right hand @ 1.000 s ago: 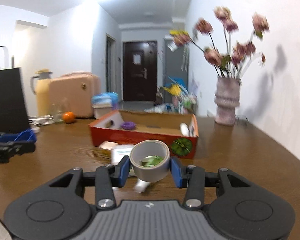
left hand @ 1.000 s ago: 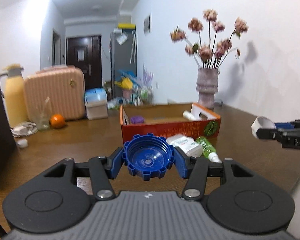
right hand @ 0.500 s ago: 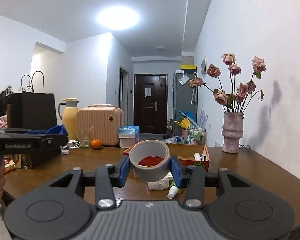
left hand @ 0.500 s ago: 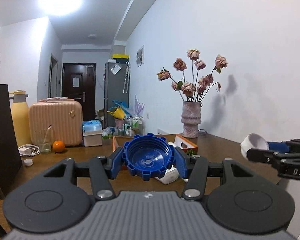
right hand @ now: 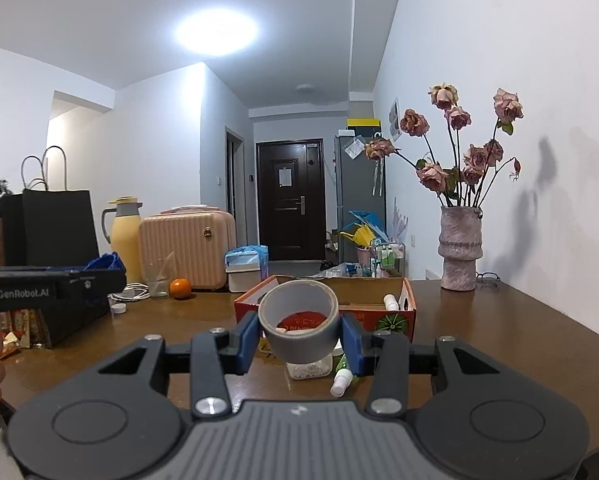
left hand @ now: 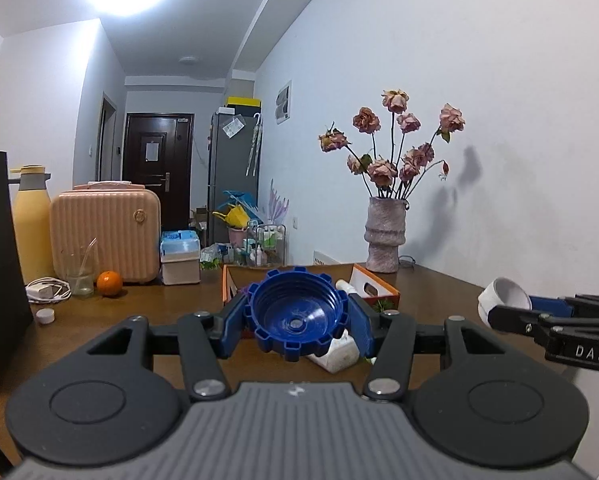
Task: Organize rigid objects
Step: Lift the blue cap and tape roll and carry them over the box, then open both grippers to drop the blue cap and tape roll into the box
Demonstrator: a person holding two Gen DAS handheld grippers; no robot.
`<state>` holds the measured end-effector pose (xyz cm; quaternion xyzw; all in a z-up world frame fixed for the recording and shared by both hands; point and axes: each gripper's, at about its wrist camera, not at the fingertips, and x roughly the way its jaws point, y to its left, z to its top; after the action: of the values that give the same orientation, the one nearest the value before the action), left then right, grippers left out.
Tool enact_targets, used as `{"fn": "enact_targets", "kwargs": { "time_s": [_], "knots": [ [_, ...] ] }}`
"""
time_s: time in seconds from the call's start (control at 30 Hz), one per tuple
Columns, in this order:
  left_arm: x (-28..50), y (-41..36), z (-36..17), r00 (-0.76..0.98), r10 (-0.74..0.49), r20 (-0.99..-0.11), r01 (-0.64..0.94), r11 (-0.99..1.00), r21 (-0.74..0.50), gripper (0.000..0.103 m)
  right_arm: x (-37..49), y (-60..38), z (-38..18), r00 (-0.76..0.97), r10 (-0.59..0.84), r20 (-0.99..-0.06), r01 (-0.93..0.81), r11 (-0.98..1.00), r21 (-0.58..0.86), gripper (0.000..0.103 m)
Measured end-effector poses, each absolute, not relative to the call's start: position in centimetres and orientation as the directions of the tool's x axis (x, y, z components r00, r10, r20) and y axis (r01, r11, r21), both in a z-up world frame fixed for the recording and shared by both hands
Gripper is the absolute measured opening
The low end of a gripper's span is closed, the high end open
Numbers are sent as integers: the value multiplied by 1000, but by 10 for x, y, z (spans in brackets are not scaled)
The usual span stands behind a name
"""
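Note:
My left gripper [left hand: 297, 316] is shut on a blue ridged jar lid [left hand: 295, 310], held above the table in front of the orange cardboard box [left hand: 379, 285]. My right gripper [right hand: 299, 334] is shut on a grey tape roll [right hand: 299, 326], also held in the air before the box [right hand: 395, 316]. The right gripper shows at the right edge of the left wrist view [left hand: 539, 316] with the tape roll [left hand: 503, 294]. The left gripper shows at the left of the right wrist view [right hand: 51, 286]. White bottles [right hand: 341, 384] and a small container [right hand: 309, 368] lie on the table before the box.
On the brown table [right hand: 499, 332] stand a vase of dried roses [right hand: 459, 252], a pink case [left hand: 105, 236], a yellow thermos [left hand: 29, 224], a glass [left hand: 79, 272], an orange [left hand: 109, 283], a tissue box [left hand: 179, 256], a black bag [right hand: 55, 240] and a small white cap [left hand: 45, 315].
Both grippers have pulled back and tilted up from the box, still holding the lid and the tape roll. The view now takes in more of the room and ceiling.

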<state>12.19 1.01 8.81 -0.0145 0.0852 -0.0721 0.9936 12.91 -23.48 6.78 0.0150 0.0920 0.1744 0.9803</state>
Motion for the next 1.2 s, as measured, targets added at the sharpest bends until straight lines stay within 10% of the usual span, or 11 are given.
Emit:
{"fn": "enact_targets", "kwargs": {
  "time_s": [1.0, 1.2],
  "knots": [
    [497, 5, 74, 963, -54, -262, 53, 999, -8, 54, 513, -197, 51, 885, 341, -317, -305, 939, 161, 43],
    [605, -2, 49, 865, -96, -493, 87, 995, -42, 54, 620, -189, 37, 776, 379, -504, -317, 926, 207, 43]
  ]
}}
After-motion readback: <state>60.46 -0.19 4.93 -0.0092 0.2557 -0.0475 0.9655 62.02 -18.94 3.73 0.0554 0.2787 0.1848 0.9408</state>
